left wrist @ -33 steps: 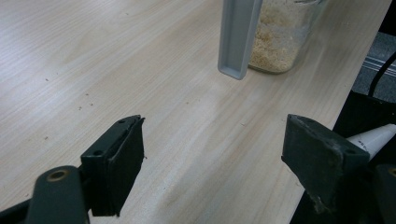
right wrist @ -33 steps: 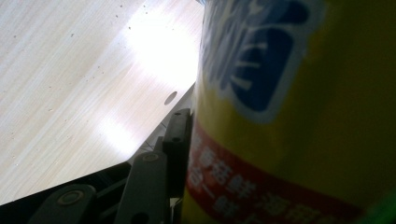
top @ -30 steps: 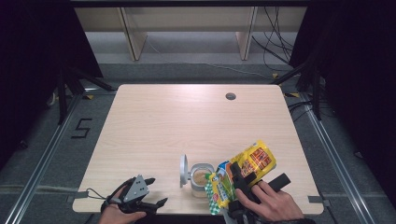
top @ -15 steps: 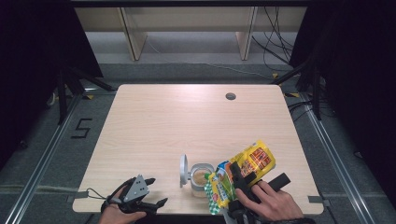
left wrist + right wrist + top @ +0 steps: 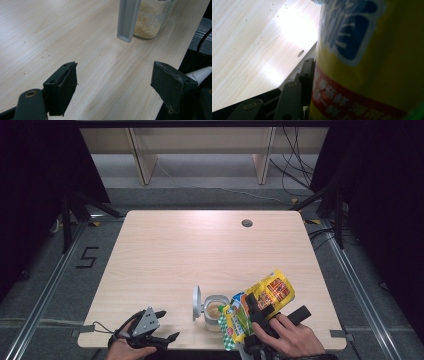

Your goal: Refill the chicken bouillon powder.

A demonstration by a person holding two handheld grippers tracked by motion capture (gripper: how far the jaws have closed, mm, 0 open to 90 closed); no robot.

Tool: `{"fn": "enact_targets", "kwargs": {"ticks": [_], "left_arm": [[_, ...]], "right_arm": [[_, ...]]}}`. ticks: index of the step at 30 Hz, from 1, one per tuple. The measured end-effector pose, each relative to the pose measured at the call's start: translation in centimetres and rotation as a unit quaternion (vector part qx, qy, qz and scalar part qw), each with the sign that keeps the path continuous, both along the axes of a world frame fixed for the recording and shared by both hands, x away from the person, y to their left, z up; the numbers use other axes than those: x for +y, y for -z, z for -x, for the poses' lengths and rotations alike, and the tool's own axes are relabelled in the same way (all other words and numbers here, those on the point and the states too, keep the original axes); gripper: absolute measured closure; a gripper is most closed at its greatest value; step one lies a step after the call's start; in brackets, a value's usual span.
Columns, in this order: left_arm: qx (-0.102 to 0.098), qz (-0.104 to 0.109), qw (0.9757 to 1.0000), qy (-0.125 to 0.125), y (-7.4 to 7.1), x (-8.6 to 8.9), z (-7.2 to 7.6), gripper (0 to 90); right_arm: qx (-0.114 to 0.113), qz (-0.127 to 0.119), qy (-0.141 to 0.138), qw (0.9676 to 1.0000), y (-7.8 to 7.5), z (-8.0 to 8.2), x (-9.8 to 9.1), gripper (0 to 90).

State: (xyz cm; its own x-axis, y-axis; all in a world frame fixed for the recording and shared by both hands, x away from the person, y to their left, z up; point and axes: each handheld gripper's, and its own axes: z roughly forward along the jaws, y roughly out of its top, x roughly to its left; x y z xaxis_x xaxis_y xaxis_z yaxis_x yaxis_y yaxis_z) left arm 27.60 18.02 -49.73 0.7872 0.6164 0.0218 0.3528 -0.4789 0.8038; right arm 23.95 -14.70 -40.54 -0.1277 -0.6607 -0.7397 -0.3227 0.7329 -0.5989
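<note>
A pale wood tabletop (image 5: pixel 190 250) with a round cable hole (image 5: pixel 247 223) stands on grey carpet (image 5: pixel 45 285) marked with a black "5" (image 5: pixel 87 257). Behind it, light shelving (image 5: pixel 200 150), trailing cables (image 5: pixel 295 175), dark curtains (image 5: pixel 35 180).

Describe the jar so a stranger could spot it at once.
On the table's near edge, right of centre, the jar stands just left of the yellow bag held in the right gripper. It is clear glass holding pale grains, its grey lid flipped open.
</note>
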Motion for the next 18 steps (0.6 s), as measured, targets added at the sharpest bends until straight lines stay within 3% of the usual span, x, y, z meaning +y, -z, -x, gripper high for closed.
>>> {"fn": "enact_targets", "kwargs": {"ticks": [3,4,7,8,9,11,14,15,16,18], "left_arm": [[0.001,0.003,1.0,0.0,0.01,-0.03,0.02,20.2],[0.002,0.005,1.0,0.0,0.02,-0.04,0.02,20.2],[0.001,0.003,1.0,0.0,0.0,-0.02,0.03,20.2],[-0.005,-0.006,1.0,0.0,0.06,0.03,-0.09,20.2],[-0.001,0.002,1.0,0.0,0.06,-0.01,-0.04,20.2],[0.0,0.003,1.0,0.0,-0.01,-0.02,0.04,20.2],[-0.001,-0.01,0.9999,0.008,-0.19,0.21,-0.04,20.2],[0.0,-0.001,1.0,0.005,-0.11,0.1,0.01,20.2],[-0.002,-0.011,0.9999,0.008,-0.2,0.21,-0.05,20.2],[-0.004,-0.005,1.0,0.005,-0.03,0.09,-0.08,20.2]], "right_arm": [[0.002,-0.004,0.003,1.0,0.08,0.03,-0.02,64.3],[-0.006,0.001,-0.001,1.0,0.09,0.03,0.01,64.3],[0.003,0.003,0.0,1.0,0.18,0.0,0.11,64.3],[-0.002,-0.002,-0.002,1.0,0.33,0.01,0.12,64.3],[0.006,0.005,0.0,1.0,0.37,-0.01,0.27,64.3],[0.002,0.021,-0.022,0.9995,0.29,-0.14,0.46,64.3],[-0.004,0.03,-0.025,0.9992,0.16,-0.17,0.44,64.3],[0.003,0.022,-0.02,0.9995,0.12,-0.23,0.35,64.3],[-0.003,0.014,-0.018,0.9997,0.17,-0.18,0.17,64.3],[-0.001,0.013,-0.006,0.9999,0.17,-0.18,0.11,64.3]]}}
